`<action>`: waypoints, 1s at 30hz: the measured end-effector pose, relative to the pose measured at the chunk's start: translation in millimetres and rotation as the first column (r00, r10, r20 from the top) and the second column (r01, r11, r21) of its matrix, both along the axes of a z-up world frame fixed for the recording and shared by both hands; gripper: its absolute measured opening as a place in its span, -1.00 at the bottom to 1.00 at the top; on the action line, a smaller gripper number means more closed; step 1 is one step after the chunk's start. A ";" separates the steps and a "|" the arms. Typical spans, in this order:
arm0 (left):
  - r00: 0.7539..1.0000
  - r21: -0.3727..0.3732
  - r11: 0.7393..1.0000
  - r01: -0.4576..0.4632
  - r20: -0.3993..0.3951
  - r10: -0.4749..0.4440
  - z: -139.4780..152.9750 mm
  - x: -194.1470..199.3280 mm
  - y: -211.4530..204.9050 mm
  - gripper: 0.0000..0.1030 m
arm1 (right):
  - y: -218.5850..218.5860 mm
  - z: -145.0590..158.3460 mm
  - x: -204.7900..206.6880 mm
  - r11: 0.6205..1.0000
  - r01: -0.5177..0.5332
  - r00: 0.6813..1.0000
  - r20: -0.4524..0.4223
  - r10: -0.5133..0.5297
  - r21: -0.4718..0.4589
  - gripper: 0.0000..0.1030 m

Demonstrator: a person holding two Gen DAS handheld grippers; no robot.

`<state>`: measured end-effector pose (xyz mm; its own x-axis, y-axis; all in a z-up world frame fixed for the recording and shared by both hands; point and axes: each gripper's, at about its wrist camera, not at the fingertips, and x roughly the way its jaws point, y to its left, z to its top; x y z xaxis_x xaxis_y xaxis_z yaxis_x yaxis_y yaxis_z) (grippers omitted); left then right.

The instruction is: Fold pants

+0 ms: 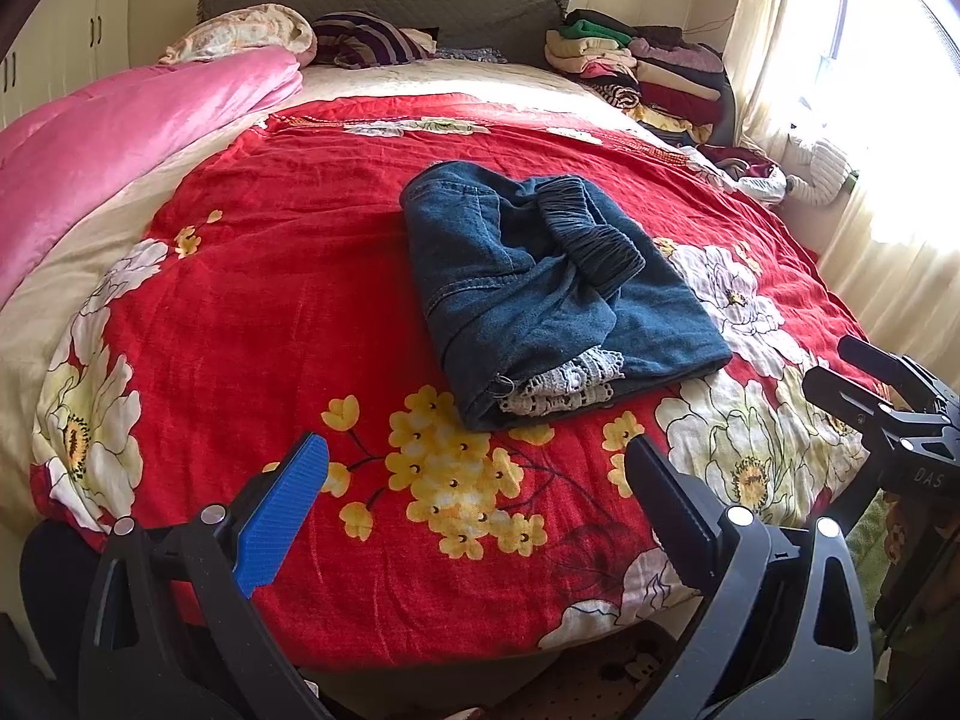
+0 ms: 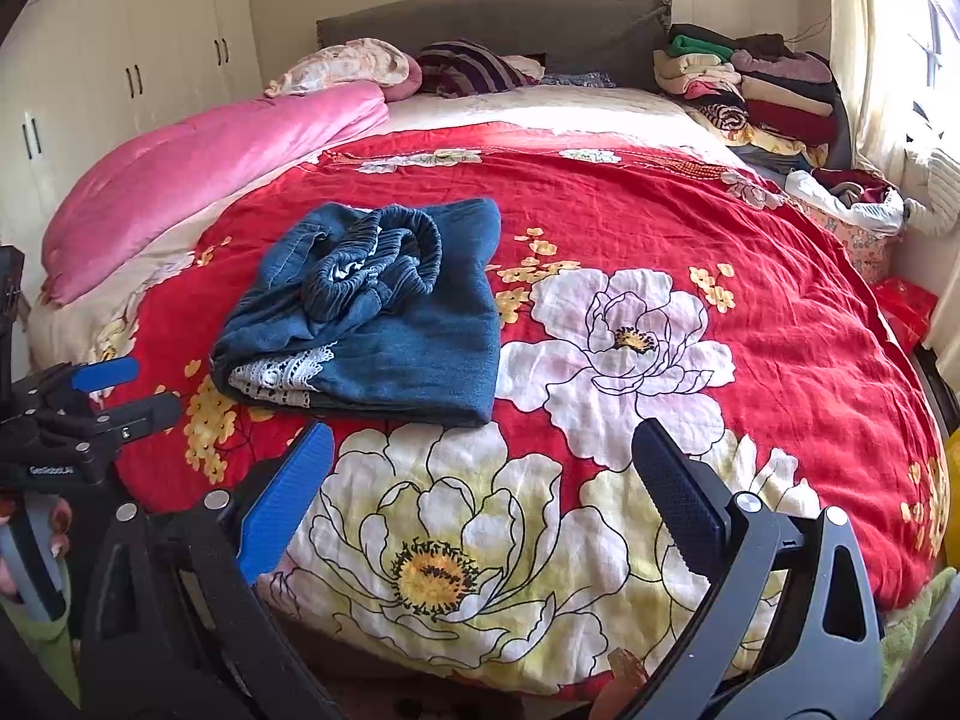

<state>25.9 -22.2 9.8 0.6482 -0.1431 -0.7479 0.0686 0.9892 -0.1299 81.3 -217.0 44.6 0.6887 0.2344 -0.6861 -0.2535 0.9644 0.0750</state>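
folded pants [image 1: 558, 294] lie on red floral bedspread [image 1: 252, 312], ahead of left gripper [image 1: 480, 492] and right gripper [image 2: 486, 480]; both jaws wide, empty

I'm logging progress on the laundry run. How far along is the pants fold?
Done: the denim pants lie folded into a compact bundle on the red floral bedspread, waistband on top. In hand: nothing; the left gripper and right gripper hang open, apart from them. Left: perhaps tidying the loose waistband.

"GenRobot.AI" on left tongs [image 2: 129, 396]; "DAS" on right tongs [image 1: 840, 372]
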 end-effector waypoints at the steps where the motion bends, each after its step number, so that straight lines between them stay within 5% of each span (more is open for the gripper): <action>1: 1.000 -0.001 1.000 -0.001 0.000 0.001 0.2 -0.1 0.5 0.92 | -0.5 0.3 0.4 1.000 -0.001 1.000 0.000 0.001 0.000 0.83; 22: 1.000 -0.020 0.999 0.029 0.006 -0.028 1.0 0.4 1.0 0.92 | -2.0 -2.8 0.9 1.000 0.015 1.000 0.001 -0.015 -0.006 0.83; 30: 0.992 -0.002 0.992 -0.125 -0.001 0.125 -0.4 26.2 49.0 0.92 | -21.2 -5.6 15.8 0.997 0.071 0.997 -0.036 -0.071 0.013 0.83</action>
